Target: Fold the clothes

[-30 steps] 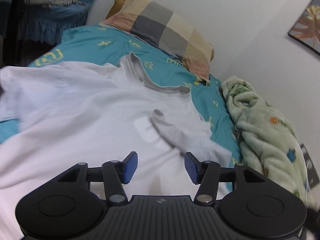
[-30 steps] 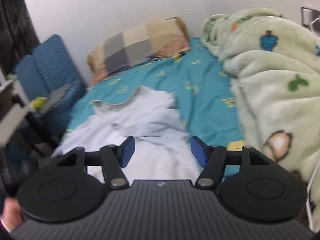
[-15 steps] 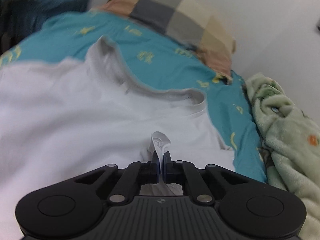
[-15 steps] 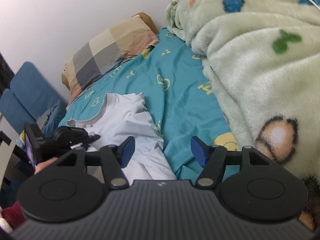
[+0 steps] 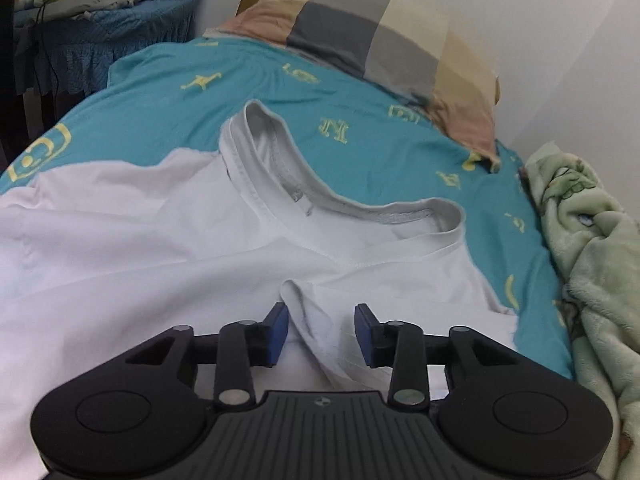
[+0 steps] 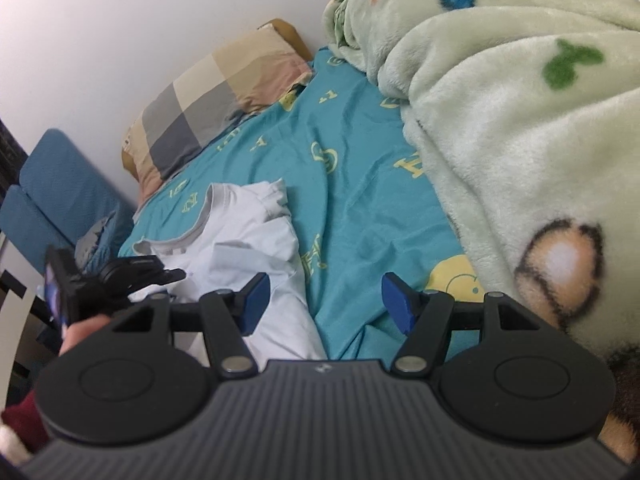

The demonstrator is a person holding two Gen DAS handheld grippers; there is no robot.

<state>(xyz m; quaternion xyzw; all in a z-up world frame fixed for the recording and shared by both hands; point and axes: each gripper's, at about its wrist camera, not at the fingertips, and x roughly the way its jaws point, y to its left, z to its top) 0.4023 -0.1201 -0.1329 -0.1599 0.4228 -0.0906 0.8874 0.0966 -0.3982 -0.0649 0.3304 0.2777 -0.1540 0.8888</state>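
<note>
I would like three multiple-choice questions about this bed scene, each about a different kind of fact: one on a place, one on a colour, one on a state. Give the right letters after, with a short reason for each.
1. Where is the checked pillow?
A. at the far end of the bed, by the wall
B. on top of the white T-shirt
C. under the green blanket

2. What colour is the bed sheet?
A. red
B. teal with yellow prints
C. plain black

3. How does the left gripper stand?
A. shut on the pillow
B. open, with a ridge of the white T-shirt between its pads
C. shut on the blanket

Answers:
1 A: it leans at the head of the bed beside the wall, apart from the shirt.
2 B: teal cloth with yellow marks shows around the shirt.
3 B: both blue pads stand clear of the raised fold; the jaws have just been opening.
</note>
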